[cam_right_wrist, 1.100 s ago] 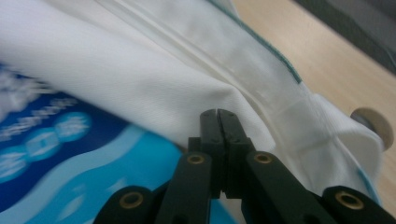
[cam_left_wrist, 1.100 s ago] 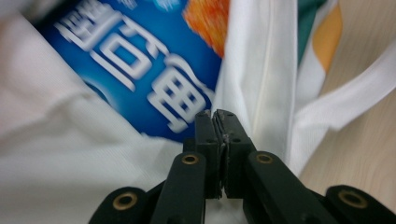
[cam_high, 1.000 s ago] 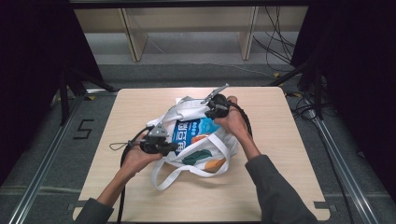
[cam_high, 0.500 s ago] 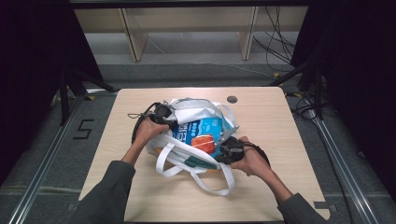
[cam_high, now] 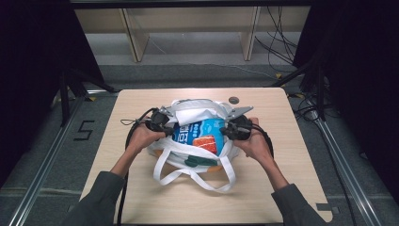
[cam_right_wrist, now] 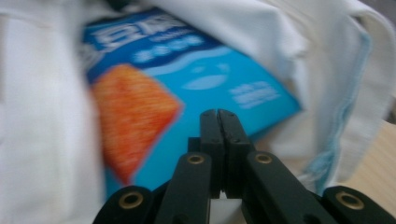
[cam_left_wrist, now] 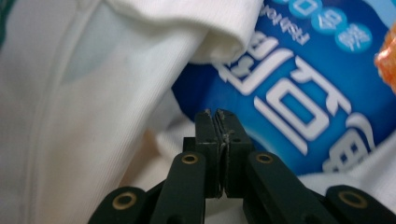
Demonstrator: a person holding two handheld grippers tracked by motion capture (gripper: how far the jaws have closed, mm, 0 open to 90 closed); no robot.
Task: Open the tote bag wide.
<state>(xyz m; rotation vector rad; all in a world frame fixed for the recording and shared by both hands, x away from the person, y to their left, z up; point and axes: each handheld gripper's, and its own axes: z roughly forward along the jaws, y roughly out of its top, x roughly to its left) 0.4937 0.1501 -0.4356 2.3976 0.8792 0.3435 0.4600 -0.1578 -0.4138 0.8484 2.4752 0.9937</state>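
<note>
A white tote bag (cam_high: 193, 109) lies in the middle of the wooden table (cam_high: 136, 101), its long handles (cam_high: 207, 181) trailing toward the person. A blue snack packet (cam_high: 200, 134) with an orange picture shows in the bag's mouth. My left gripper (cam_high: 168, 129) is at the bag's left side, shut with nothing between its jaws. In the left gripper view its tips (cam_left_wrist: 218, 114) sit just short of the packet (cam_left_wrist: 289, 93), beside a fold of the bag (cam_left_wrist: 70, 116). My right gripper (cam_high: 225, 131) is at the bag's right side, shut (cam_right_wrist: 218, 114) and pointing at the packet (cam_right_wrist: 196, 84).
A small dark round object (cam_high: 233, 100) lies on the table behind the bag. Bare tabletop surrounds the bag on all sides. Beyond the table are a grey floor, wooden shelf legs (cam_high: 134, 35) and loose cables (cam_high: 277, 42).
Both hands have shifted around the bag: the left from its front-left, the right from its far right, to level positions on either side. The bag has turned, so its handles point toward the person.
</note>
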